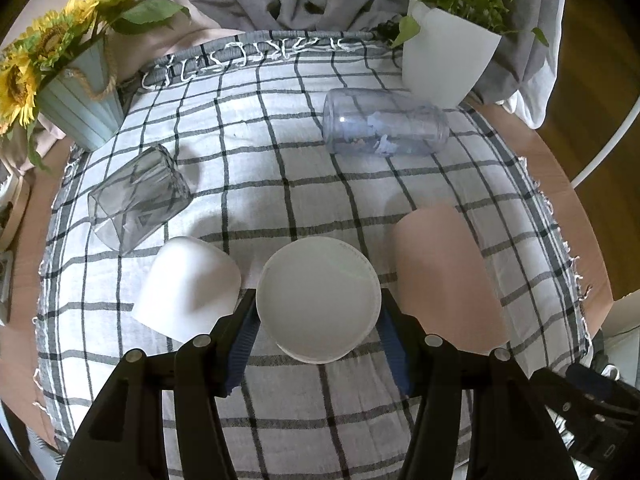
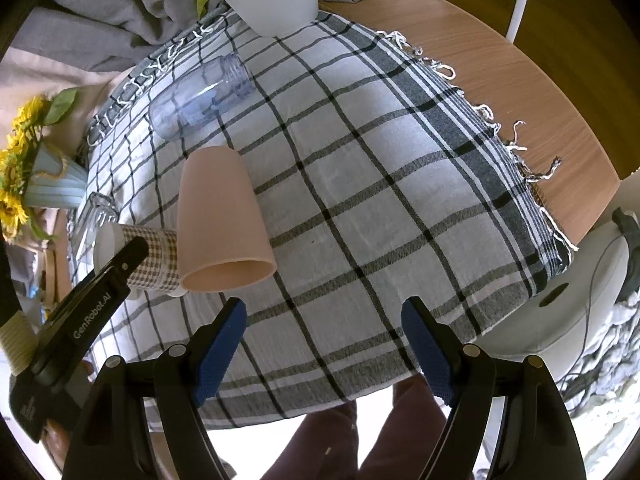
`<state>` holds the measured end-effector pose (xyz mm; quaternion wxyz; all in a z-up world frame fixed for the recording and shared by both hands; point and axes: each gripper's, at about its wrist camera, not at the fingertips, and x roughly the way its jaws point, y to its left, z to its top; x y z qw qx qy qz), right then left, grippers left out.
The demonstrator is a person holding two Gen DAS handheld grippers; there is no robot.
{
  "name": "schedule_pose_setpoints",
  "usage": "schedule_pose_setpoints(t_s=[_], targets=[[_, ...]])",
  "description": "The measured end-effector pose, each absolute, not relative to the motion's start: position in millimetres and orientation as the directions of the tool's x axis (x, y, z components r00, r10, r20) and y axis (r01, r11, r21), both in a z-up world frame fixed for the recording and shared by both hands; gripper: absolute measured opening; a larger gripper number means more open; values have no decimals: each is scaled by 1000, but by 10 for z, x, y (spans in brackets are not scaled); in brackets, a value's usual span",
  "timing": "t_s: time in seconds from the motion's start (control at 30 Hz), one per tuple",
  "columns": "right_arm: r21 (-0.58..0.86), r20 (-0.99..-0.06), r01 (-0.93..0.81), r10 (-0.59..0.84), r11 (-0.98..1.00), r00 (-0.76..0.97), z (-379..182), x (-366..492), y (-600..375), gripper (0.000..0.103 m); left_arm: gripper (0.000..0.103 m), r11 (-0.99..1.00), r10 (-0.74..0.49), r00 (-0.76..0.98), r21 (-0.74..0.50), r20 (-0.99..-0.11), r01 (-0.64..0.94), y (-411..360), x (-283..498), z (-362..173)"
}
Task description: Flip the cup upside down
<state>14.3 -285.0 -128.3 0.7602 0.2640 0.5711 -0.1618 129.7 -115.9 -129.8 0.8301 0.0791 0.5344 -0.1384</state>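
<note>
My left gripper [image 1: 318, 320] is shut on a paper cup [image 1: 318, 300], its white base turned toward the camera; the right wrist view shows its checked side [image 2: 154, 258] held sideways between the fingers. A pink cup [image 1: 448, 276] lies on its side to the right of it, open mouth toward the table's front [image 2: 218, 220]. A white cup [image 1: 188, 284] lies to the left. My right gripper [image 2: 324, 348] is open and empty above the cloth's front edge.
A clear glass tumbler [image 1: 136, 196] and a bluish plastic jar [image 1: 384, 124] lie on the checked cloth [image 1: 280, 160]. A sunflower pot [image 1: 76, 104] stands back left, a white plant pot [image 1: 444, 64] back right. The wooden table edge [image 2: 520, 92] is at right.
</note>
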Motion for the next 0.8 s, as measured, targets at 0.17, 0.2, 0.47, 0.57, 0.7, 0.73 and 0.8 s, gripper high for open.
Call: schedule_pose_setpoints(t_s=[0.17, 0.2, 0.47, 0.57, 0.7, 0.73, 0.8], targets=[[203, -951, 539, 32, 818, 309, -1225, 162, -2820, 80, 80, 954, -171, 406, -48, -898, 296, -1077, 1249, -1215], [199, -949, 535, 26, 821, 314, -1204, 168, -2809, 82, 83, 955, -168, 410, -46, -897, 292, -1055, 1228, -1184], [159, -930, 487, -35, 859, 365, -974, 191, -2646, 85, 96, 979, -127, 484, -32, -866, 200, -705, 990, -853], [156, -916, 455, -45, 877, 400, -854, 187, -2533, 85, 100, 989, -99, 522, -28, -847, 142, -505, 901, -701], [146, -883, 390, -58, 909, 466, -629, 182, -2321, 85, 103, 998, -26, 586, 15, -810, 65, -235, 777, -494], [140, -873, 372, -62, 918, 483, -565, 174, -2260, 85, 103, 998, -9, 597, 26, -802, 51, -188, 751, -451], [134, -857, 345, -67, 929, 511, -466, 158, -2165, 87, 103, 999, 21, 615, 43, -788, 22, -74, 698, -360]])
